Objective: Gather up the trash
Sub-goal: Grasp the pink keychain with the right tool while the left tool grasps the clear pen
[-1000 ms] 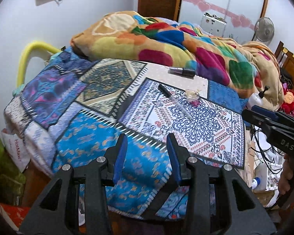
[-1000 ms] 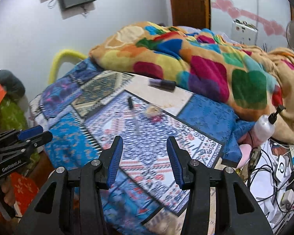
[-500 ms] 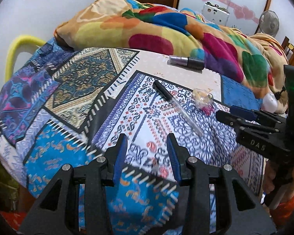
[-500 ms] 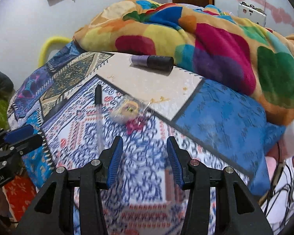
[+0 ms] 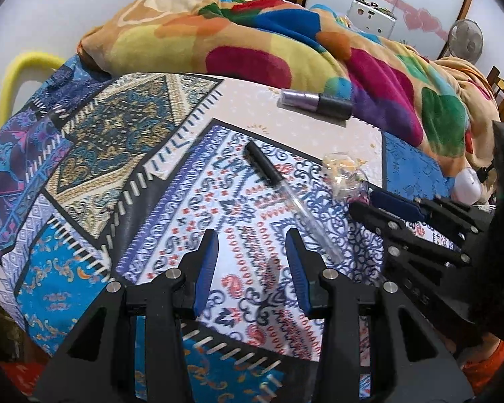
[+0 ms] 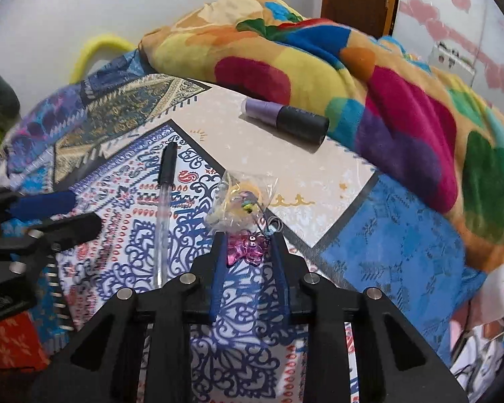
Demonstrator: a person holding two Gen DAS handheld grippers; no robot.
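Observation:
On the patterned bedspread (image 6: 386, 228) lies a clear plastic packet (image 6: 242, 198) with yellow bits, and a pink charm (image 6: 245, 250) hangs from its near end. My right gripper (image 6: 247, 238) has its jaws closing, and the charm fills the gap between the blue pads. The packet (image 5: 344, 174) also shows in the left wrist view, just past the right gripper (image 5: 369, 201). A clear pen with a black cap (image 5: 285, 191) lies left of the packet. My left gripper (image 5: 252, 235) hovers open over the cloth near the pen's tip, with nothing between its fingers.
A purple and black tube (image 5: 316, 104) rests further back on the pale patch. A bunched multicoloured blanket (image 5: 252, 33) fills the far side of the bed. A white spray bottle (image 5: 467, 181) and cables sit off the right edge. The left gripper (image 6: 84, 208) shows at the left.
Both grippers have come down and forward over the bed. The right one has reached the packet and narrowed its jaws around the pink charm. The left jaws keep the same width.

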